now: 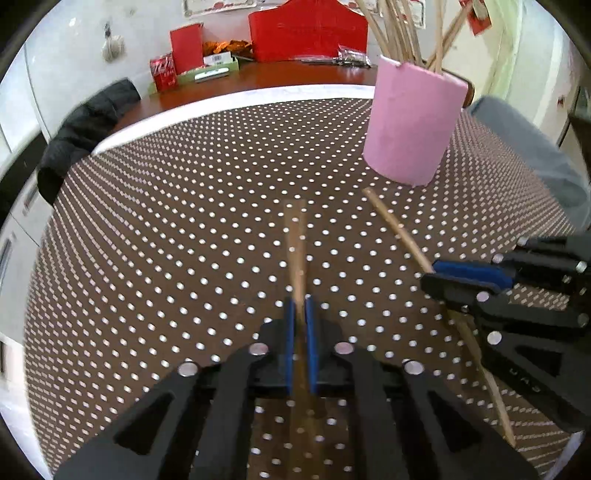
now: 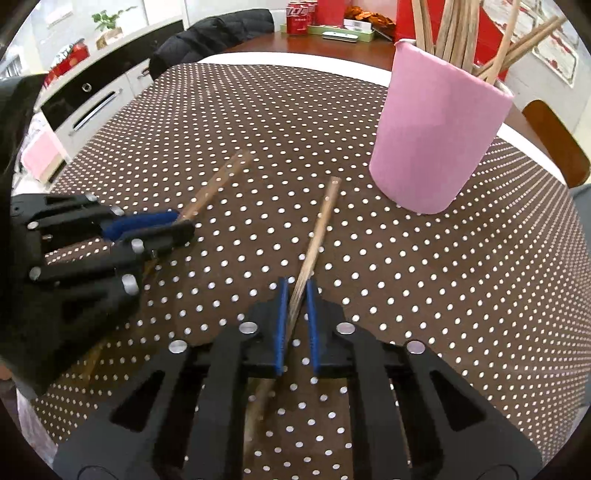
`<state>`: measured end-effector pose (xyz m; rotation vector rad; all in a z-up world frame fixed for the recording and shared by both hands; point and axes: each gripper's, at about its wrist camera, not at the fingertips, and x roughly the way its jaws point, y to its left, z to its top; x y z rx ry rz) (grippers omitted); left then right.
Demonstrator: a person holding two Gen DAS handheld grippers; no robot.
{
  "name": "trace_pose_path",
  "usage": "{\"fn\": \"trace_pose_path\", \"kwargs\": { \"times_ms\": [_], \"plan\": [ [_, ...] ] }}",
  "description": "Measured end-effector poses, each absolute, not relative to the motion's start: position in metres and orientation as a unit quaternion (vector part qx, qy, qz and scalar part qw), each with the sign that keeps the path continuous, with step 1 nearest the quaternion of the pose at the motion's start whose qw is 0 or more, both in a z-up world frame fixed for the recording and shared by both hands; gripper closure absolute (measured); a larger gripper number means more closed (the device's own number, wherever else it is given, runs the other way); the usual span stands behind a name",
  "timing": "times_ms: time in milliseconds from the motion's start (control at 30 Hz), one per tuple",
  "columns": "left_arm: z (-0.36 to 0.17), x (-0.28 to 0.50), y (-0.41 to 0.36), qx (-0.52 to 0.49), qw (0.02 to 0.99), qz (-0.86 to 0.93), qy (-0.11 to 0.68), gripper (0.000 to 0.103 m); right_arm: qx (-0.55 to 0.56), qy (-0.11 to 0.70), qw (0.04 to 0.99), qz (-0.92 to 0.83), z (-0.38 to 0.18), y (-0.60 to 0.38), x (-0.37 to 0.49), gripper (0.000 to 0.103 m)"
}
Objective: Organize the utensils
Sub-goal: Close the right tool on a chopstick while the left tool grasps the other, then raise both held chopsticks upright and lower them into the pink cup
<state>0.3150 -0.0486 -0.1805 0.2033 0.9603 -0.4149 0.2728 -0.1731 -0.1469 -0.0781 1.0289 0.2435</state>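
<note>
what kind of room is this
Probably a home kitchen or dining area: a table under a dotted tablecloth, a built-in oven in white cabinets, and soda cans on the table.

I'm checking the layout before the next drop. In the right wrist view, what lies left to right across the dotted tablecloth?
Left tongs gripping a wooden chopstick → right tongs gripping a second wooden chopstick → pink cylindrical holder filled with chopsticks.

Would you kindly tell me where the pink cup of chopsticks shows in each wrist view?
Left wrist: pink cup stands upper right, beyond both held chopsticks.
Right wrist: pink cup stands upper right, nearer and larger.
Shared landmark: the red can on the far table.
</note>
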Motion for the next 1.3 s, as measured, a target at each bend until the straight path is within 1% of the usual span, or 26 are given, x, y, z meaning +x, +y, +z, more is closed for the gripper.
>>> {"fn": "trace_pose_path", "kwargs": {
  "times_ms": [33,233,567,767,933,1300],
  "plan": [
    [-0.181,0.313,-0.048,0.092,0.864,-0.196,0.456,0.097,-0.024,0.485,0.866,0.122,-0.146,-0.177,0.271,0.097],
    [-0.169,0.3,-0.04,0.041,0.884,-0.195,0.424,0.097,0.037,0.438,0.886,0.149,-0.132,-0.21,0.249,0.097],
    [-0.12,0.281,-0.043,-0.015,0.919,-0.207,0.334,0.098,0.139,0.336,0.916,0.17,-0.094,-0.266,0.222,0.097],
    [-0.098,0.272,-0.057,-0.02,0.928,-0.221,0.298,0.098,0.159,0.282,0.931,0.17,-0.068,-0.28,0.217,0.097],
    [-0.076,0.28,-0.065,-0.026,0.933,-0.233,0.272,0.098,0.157,0.254,0.94,0.163,-0.048,-0.284,0.213,0.097],
    [-0.022,0.301,-0.085,-0.073,0.942,-0.274,0.179,0.098,0.149,0.193,0.958,0.15,0.007,-0.303,0.23,0.097]
  ]
}}
